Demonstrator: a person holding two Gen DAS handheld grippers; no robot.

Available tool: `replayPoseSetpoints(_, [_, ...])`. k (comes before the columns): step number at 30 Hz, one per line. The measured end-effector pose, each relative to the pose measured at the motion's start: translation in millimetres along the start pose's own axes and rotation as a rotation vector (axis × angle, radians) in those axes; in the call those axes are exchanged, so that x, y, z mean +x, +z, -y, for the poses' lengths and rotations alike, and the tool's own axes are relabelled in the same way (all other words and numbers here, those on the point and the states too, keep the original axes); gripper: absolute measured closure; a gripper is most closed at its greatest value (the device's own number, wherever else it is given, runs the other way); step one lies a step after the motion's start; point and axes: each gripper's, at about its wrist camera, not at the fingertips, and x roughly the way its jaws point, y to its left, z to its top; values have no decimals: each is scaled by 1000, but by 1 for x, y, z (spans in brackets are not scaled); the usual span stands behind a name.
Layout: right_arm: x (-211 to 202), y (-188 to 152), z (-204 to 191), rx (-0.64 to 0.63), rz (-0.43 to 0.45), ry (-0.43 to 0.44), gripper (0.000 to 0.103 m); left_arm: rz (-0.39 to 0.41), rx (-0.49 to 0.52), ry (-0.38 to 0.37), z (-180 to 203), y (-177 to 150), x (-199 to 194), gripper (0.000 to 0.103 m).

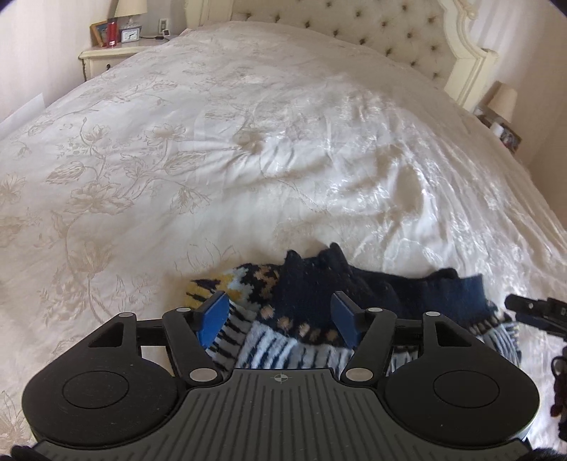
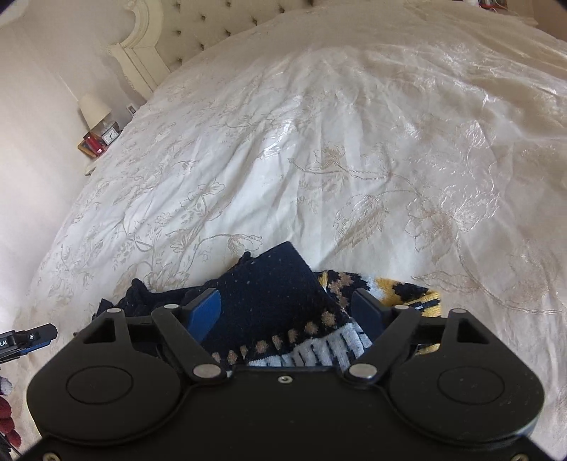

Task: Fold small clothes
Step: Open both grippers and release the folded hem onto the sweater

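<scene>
A small knitted garment (image 1: 308,294), navy with tan dots, white stripes and a yellow patch, lies bunched on the white bedspread (image 1: 212,142). My left gripper (image 1: 280,315) is open just above it, its blue pads either side of the navy part. In the right wrist view the same garment (image 2: 269,301) lies between the wide-apart fingers of my right gripper (image 2: 287,312), which is open. The right gripper's tip also shows at the left view's right edge (image 1: 531,308). The left gripper's tip shows at the right view's left edge (image 2: 32,337).
A tufted headboard (image 1: 389,28) stands at the bed's far end. A nightstand (image 1: 106,56) holds a lamp, a clock and a red item. Another lamp (image 1: 503,103) stands on the other side. A dark red patterned item (image 2: 7,415) lies at the near edge.
</scene>
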Motion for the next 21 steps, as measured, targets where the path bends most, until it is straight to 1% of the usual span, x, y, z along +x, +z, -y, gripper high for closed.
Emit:
replayPoseSetpoints(2, [-6,-7,-10,-45,-6,2,18,-19,56,-2,14,-12,-3,39])
replayPoseSetpoints(6, [-8,-33,-40,-188,-70,-2,16,-68,182,-10,42,-40,-2,38])
replayPoseSetpoints(8, [-5,-48,-55,-255,-108,1,16,-96,229,-12,52,-53,2,38])
replayPoseSetpoints(10, [-2,-65,-70,-331,-140,7,16,-118,255,-6,58,-62,7,38])
replayPoseSetpoints(14, [9,-87,-93,-467,-195,12,16,-152,272,46,55,-74,20,38])
replayPoseSetpoints(16, [18,-94,-99,-535,-219,-9,15,-170,271,84,46,-74,28,38])
replayPoseSetpoints(18, [26,-96,-99,-594,-226,-52,14,-179,275,118,34,-73,34,38])
replayPoseSetpoints(19, [30,-94,-96,-618,-226,-84,13,-184,278,106,29,-72,37,37])
replayPoseSetpoints(21, [38,-85,-87,-621,-217,-139,11,-194,286,89,24,-70,40,37])
